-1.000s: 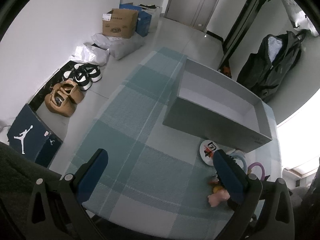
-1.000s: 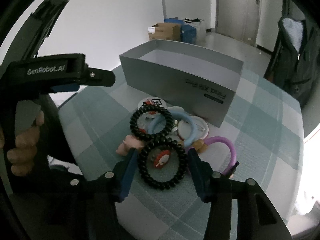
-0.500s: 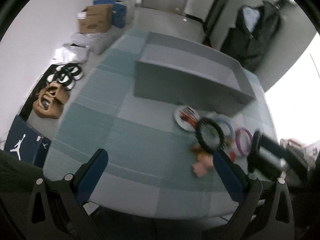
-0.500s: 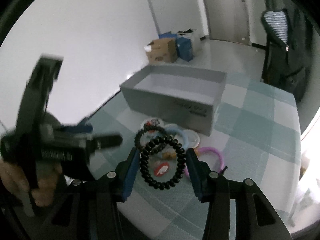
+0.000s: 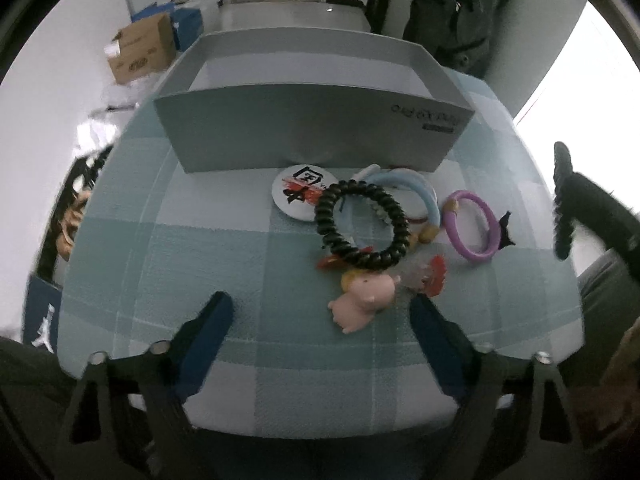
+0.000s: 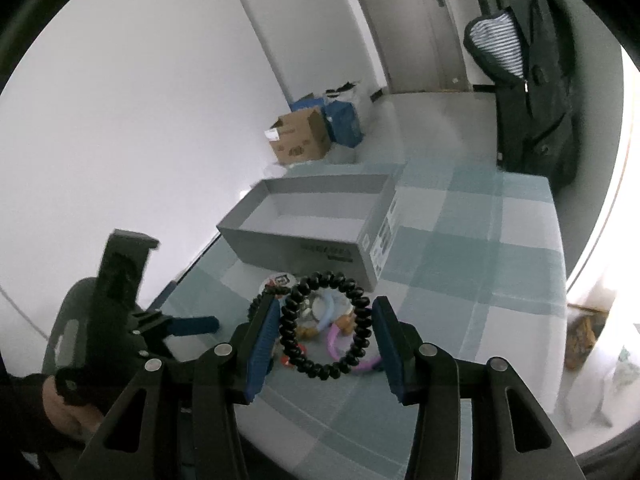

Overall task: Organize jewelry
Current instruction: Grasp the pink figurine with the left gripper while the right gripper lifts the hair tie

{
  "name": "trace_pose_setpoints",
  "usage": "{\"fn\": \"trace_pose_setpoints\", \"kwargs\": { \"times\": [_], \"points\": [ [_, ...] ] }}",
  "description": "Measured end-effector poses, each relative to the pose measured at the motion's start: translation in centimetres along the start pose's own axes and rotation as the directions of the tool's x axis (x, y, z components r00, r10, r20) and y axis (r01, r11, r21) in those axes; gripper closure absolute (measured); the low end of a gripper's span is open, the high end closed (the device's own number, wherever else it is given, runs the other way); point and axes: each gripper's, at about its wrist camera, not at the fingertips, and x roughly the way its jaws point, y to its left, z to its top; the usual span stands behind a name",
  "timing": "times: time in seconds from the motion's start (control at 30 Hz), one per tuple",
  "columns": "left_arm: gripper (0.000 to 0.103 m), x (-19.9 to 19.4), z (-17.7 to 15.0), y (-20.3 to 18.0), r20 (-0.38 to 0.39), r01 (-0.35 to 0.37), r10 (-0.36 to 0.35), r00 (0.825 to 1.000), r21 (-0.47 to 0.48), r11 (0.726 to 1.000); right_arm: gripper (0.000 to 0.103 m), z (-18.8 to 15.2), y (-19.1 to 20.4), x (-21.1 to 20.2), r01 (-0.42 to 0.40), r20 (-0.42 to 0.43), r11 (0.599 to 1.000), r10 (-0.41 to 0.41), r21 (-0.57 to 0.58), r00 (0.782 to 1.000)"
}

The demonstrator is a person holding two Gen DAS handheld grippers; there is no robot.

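My right gripper [image 6: 326, 330] is shut on a black spiral hair tie [image 6: 325, 369] and holds it high above the table. A second black spiral hair tie [image 5: 362, 225] lies on the pile in front of an open grey box [image 5: 312, 128], also in the right wrist view [image 6: 304, 236]. The pile holds a round white badge [image 5: 300, 192], a light blue ring [image 5: 416, 188], a purple ring [image 5: 476, 228], a pink pig charm [image 5: 362, 294] and a red piece [image 5: 434, 276]. My left gripper [image 5: 320, 312] is open and empty, just short of the pig charm.
The table has a teal checked cloth [image 5: 192, 240]. The grey box stands behind the pile. A cardboard box [image 6: 300, 140] and blue bags stand on the floor by the wall. A dark jacket [image 6: 528, 80] hangs at the right.
My right gripper has lifted the black hair tie up and away from the pile. My left gripper has swung round to face the box and the pile.
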Motion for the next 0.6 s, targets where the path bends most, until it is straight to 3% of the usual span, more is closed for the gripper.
{"fn": "trace_pose_setpoints", "kwargs": {
  "times": [0.13, 0.23, 0.27, 0.3, 0.6],
  "points": [
    [0.045, -0.2, 0.0, -0.5, 0.006, -0.016, 0.015, 1.000, 0.045, 0.999, 0.055, 0.1, -0.5, -0.2, 0.000, 0.004, 1.000, 0.000, 0.016, 1.000],
    [0.065, -0.5, -0.1, -1.1, 0.012, -0.002, 0.001, 1.000, 0.067, 0.998, 0.055, 0.2, -0.7, -0.4, -0.007, 0.010, 1.000, 0.006, 0.029, 1.000],
    [0.076, -0.5, -0.2, -1.3, 0.013, 0.004, -0.006, 1.000, 0.085, 0.996, 0.055, 0.2, -0.8, -0.5, -0.005, 0.014, 1.000, 0.005, 0.030, 1.000],
    [0.079, -0.5, -0.1, -1.5, 0.011, 0.010, -0.011, 1.000, 0.098, 0.995, 0.055, 0.2, -0.9, -0.6, -0.007, 0.016, 0.999, 0.006, 0.032, 1.000],
    [0.080, -1.4, -0.1, -1.8, -0.007, 0.121, -0.121, 0.993, 0.101, 0.987, 0.055, 0.2, -1.1, -0.6, -0.018, 0.013, 0.998, 0.017, 0.053, 1.000]
  ]
}}
